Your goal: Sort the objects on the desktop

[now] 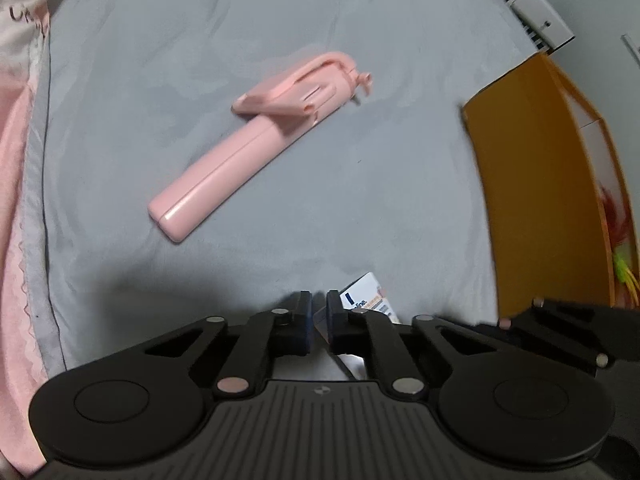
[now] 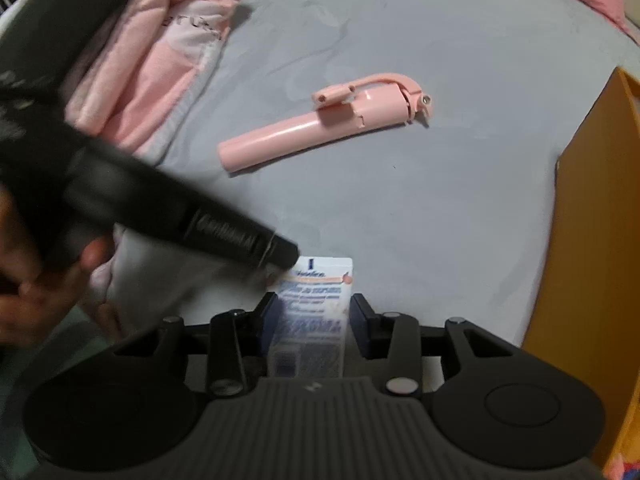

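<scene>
A white printed packet [image 2: 316,292] lies on the grey sheet [image 2: 400,208]. My right gripper [image 2: 314,312] is open, with its jaws on either side of the packet and a thin gap at the right pad. In the right wrist view my left gripper [image 2: 286,258] comes in from the left, its tip at the packet's far left corner. In its own view my left gripper [image 1: 319,312] is shut, a thin white edge of the packet [image 1: 368,294] pinched between its pads. A pink selfie stick [image 1: 240,152] [image 2: 320,128] lies farther away on the sheet, apart from both grippers.
An orange box [image 1: 540,180] [image 2: 592,240] stands along the right side. Pink clothing [image 1: 16,160] [image 2: 160,60] is bunched at the left. A hand [image 2: 40,292] holds the left gripper's handle. A white and black striped object [image 1: 532,4] sits at the far right corner.
</scene>
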`<act>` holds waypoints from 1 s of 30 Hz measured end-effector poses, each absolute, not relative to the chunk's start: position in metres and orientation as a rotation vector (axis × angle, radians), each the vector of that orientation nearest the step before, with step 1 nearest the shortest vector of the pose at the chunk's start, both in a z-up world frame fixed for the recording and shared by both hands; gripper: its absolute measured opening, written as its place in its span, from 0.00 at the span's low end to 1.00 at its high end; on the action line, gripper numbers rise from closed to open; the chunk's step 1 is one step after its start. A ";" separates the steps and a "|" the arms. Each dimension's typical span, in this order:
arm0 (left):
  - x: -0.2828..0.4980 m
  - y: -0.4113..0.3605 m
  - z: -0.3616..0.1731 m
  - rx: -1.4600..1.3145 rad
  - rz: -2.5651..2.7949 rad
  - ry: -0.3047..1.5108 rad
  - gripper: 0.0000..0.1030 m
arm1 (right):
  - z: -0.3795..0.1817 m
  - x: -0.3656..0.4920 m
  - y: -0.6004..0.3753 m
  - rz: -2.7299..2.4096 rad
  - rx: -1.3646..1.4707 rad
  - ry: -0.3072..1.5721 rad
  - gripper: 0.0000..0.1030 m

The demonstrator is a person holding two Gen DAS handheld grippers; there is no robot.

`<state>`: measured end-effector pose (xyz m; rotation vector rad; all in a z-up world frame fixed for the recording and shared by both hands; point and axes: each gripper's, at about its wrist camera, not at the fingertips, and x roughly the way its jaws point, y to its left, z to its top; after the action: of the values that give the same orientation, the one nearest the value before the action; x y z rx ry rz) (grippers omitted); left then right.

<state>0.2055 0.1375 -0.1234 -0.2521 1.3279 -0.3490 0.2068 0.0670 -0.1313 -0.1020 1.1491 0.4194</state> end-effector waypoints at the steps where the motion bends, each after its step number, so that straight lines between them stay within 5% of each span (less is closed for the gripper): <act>1: 0.203 0.138 -0.118 -0.256 -0.355 1.313 0.03 | -0.128 0.202 0.066 0.421 -0.103 1.145 0.40; 30: 0.082 0.077 -0.042 -0.142 -0.683 1.189 0.00 | -0.109 0.096 0.022 0.432 -0.044 1.058 0.39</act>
<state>0.0815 0.0768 -0.0420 -0.1416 1.1886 -0.6832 0.0962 0.0219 -0.1086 -0.0439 1.0575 0.4320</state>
